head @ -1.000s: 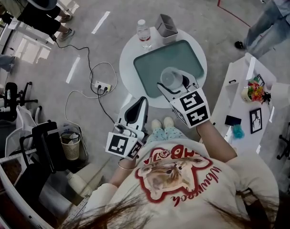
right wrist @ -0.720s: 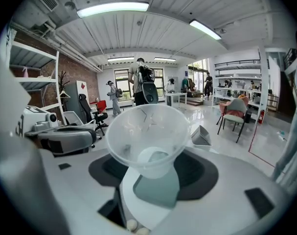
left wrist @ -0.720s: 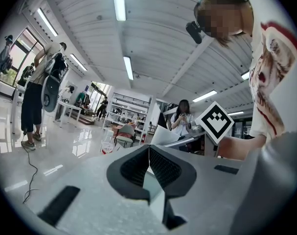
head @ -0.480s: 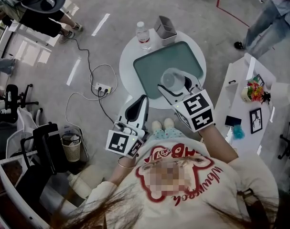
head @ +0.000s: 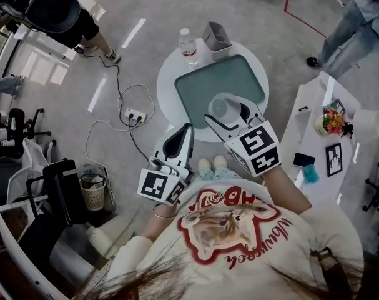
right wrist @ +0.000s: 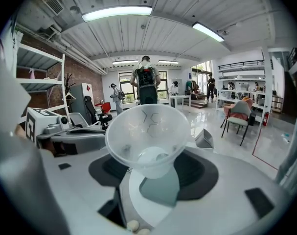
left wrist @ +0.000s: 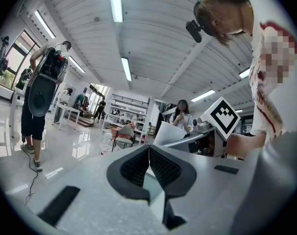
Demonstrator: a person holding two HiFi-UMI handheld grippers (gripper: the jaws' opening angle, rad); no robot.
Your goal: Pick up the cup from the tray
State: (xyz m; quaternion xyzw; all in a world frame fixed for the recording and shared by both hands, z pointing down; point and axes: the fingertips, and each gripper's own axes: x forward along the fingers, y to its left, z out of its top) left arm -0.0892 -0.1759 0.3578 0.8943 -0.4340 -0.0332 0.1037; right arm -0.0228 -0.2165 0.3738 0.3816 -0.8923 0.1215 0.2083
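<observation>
The fingers of the right gripper (head: 228,112) pinch one clear cup (right wrist: 147,133) over one tray (head: 205,87). The left gripper (head: 185,133) has its fingers pressed together.

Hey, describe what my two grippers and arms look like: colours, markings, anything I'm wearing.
Both the left gripper and right gripper have light grey bodies, black ribbed inner faces and a rear white cube with black square markers. No cables show. The person wears a light T-shirt with red print and a thin bangle on the left wrist.
</observation>
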